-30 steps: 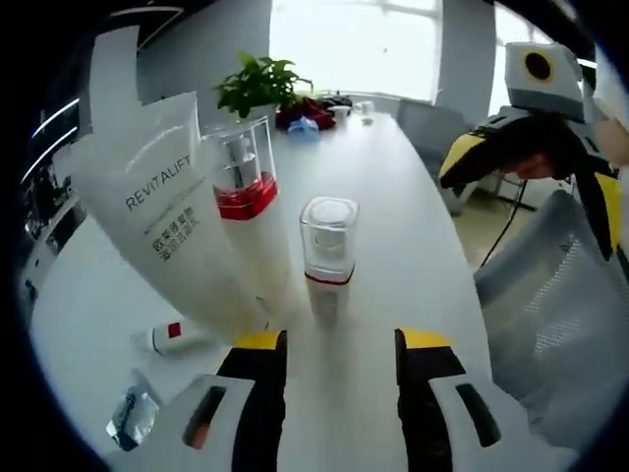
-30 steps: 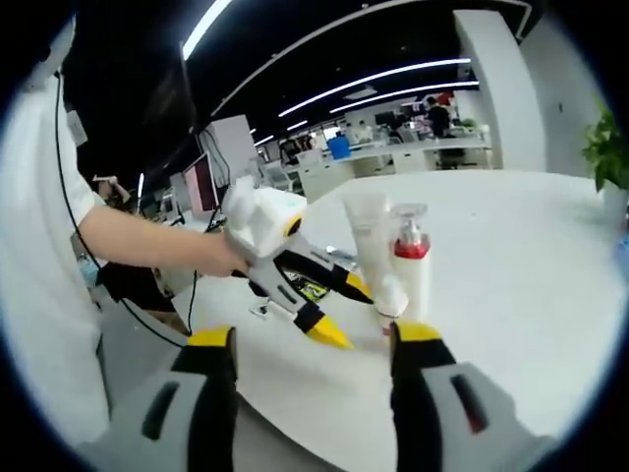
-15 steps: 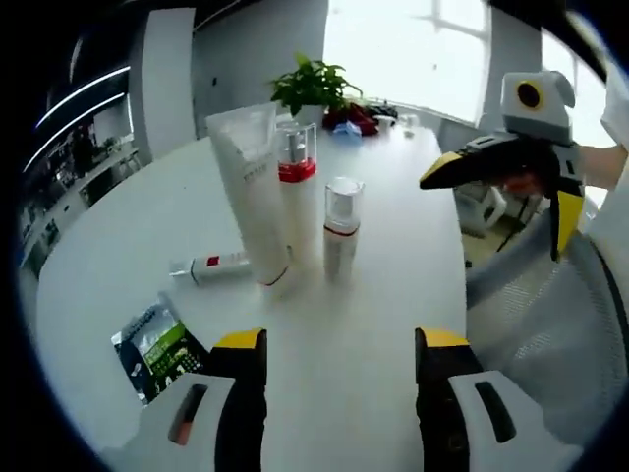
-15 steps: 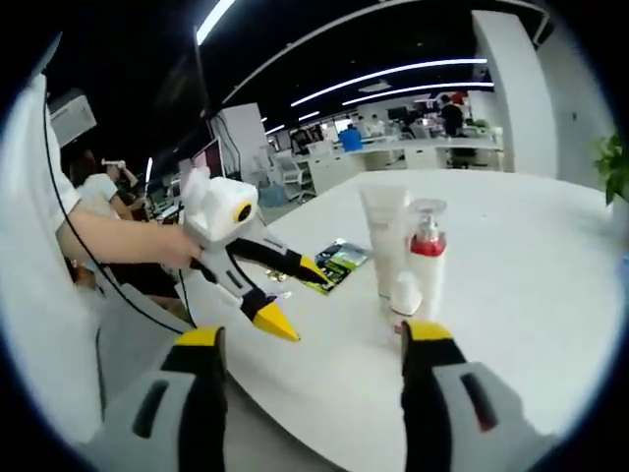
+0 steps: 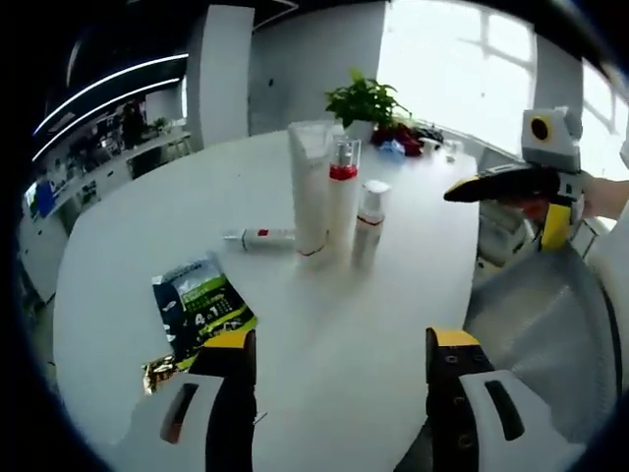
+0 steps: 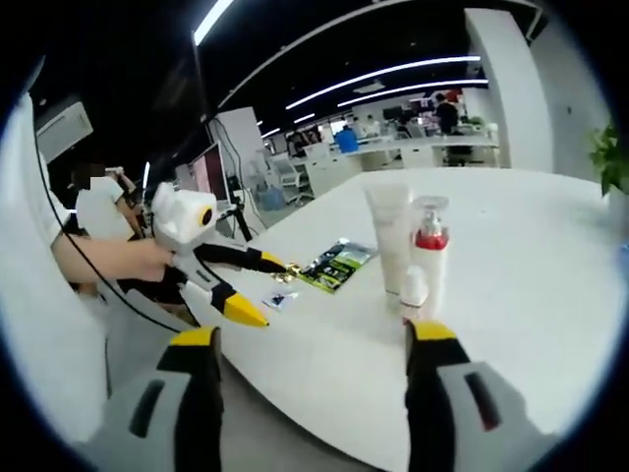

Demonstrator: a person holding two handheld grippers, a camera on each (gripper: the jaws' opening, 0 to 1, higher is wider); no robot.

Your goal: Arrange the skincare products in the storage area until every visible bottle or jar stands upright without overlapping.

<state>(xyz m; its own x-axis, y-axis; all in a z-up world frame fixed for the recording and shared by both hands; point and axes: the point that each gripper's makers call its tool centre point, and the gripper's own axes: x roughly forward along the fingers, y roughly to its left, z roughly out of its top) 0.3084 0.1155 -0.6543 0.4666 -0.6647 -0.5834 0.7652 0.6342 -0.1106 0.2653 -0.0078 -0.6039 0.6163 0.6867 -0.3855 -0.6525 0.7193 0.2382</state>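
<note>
Left gripper view, left to right. A dark green sachet point(image 5: 200, 308) lies flat on the white table point(image 5: 128, 236) at lower left, with a small gold foil packet point(image 5: 160, 371) at its lower corner. Above it, left of centre, a small white tube point(image 5: 258, 237) with a red band lies on its side. Just right of it, at upper centre, three products stand upright and close together: the tall white tube point(image 5: 310, 185), the red-collared pump bottle point(image 5: 342, 200) and the short clear-capped bottle point(image 5: 368, 222). A potted plant point(image 5: 366, 99) stands behind them at top centre. My left gripper point(image 5: 339, 352) occupies the bottom edge; its jaws stand wide apart and hold nothing. At right, my right gripper point(image 5: 472, 187) hangs off the table edge.

Right gripper view, left to right. My left gripper sits at centre left, off the table. The sachet lies centre. The three upright products stand right of centre. My right gripper's jaws rise wide apart at the bottom, holding nothing.
</note>
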